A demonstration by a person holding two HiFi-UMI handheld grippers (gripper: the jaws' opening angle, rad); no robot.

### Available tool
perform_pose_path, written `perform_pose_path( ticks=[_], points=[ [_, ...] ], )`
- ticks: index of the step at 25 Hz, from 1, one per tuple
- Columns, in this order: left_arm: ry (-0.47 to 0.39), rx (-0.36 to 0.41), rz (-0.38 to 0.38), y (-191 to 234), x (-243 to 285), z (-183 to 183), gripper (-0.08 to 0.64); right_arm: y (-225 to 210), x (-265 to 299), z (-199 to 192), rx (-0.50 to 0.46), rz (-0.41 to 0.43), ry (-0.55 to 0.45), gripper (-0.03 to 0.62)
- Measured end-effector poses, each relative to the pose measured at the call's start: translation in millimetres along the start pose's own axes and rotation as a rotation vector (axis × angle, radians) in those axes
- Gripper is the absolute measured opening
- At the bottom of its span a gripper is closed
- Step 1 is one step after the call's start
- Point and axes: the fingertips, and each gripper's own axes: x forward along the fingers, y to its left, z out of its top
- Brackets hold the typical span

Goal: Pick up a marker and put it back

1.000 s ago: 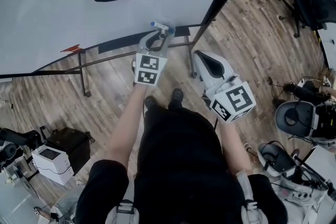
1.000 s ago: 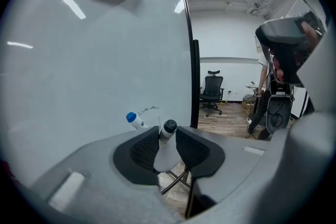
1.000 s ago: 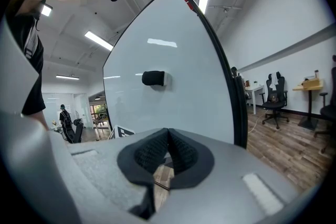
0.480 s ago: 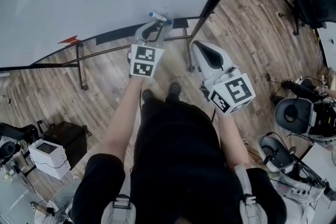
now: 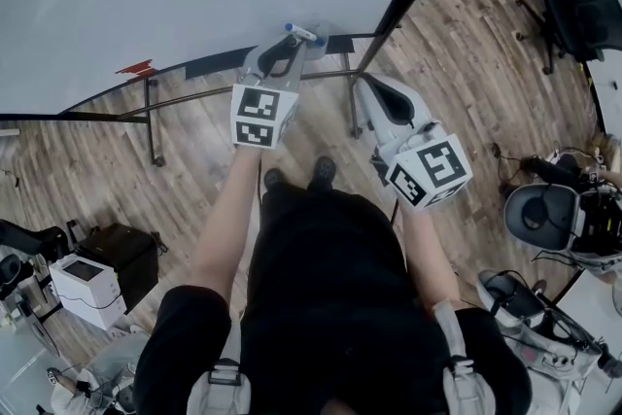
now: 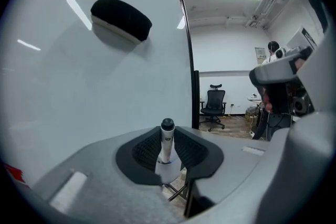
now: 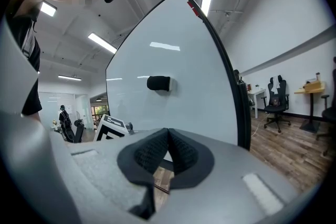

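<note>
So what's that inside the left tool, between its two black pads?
A white marker with a dark top end, gripped by the left tool. Its lower end is covered by the tool's grey body, so that end can't be seen.

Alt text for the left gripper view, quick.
The left gripper clamps a white marker upright between its pads, dark end up. Behind it is a whiteboard with a black eraser stuck high on it; an office chair stands beyond.
</note>
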Motion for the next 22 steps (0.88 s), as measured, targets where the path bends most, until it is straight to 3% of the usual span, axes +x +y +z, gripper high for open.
perform_pose_path(
  ticks=[14, 22],
  points=[
    [-0.174, -0.118, 0.016, 2, -72, 62, 0.08, 8, 1, 13, -0.01, 0.009, -0.031, 0.002],
    [-0.213, -0.125, 0.031, 7, -87, 74, 0.08, 12, 6, 16, -0.016, 0.03, -0.038, 0.002]
  ],
)
